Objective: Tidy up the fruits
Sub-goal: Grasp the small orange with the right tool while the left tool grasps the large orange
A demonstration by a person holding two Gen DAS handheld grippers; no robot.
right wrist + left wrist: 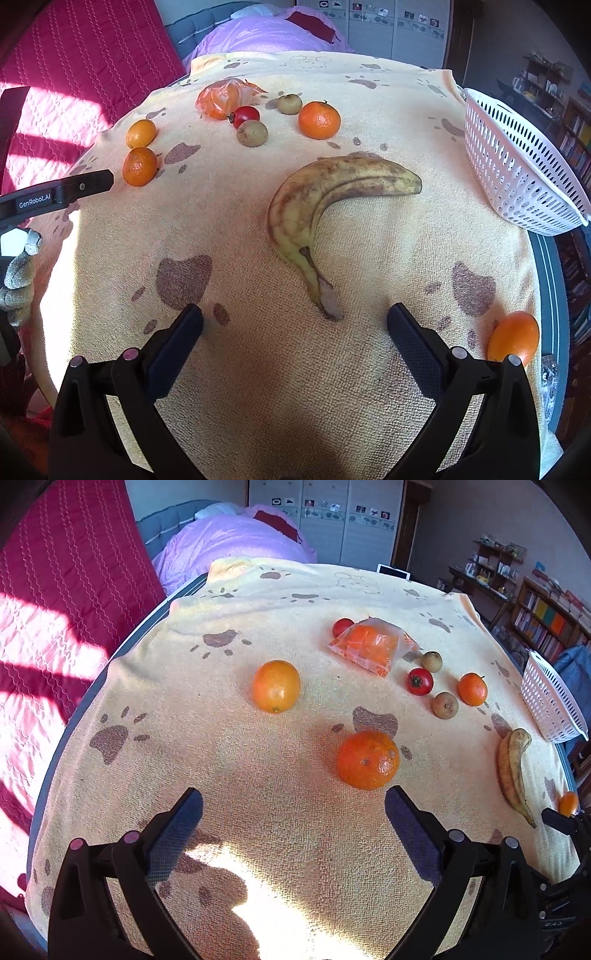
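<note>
Ahead of the left gripper [293,812], jaws apart and empty, sits an orange [368,760]; nudged, it could roll. Right view: right gripper [294,328] gapes near the banana [314,206] stem, basket [517,162] beyond; pinching there may bruise it.

Each black hand-held gripper [293,808] [294,326] has textured dark pads, silvery-pink rivets, and white "GenRobot.AI" lettering.
</note>
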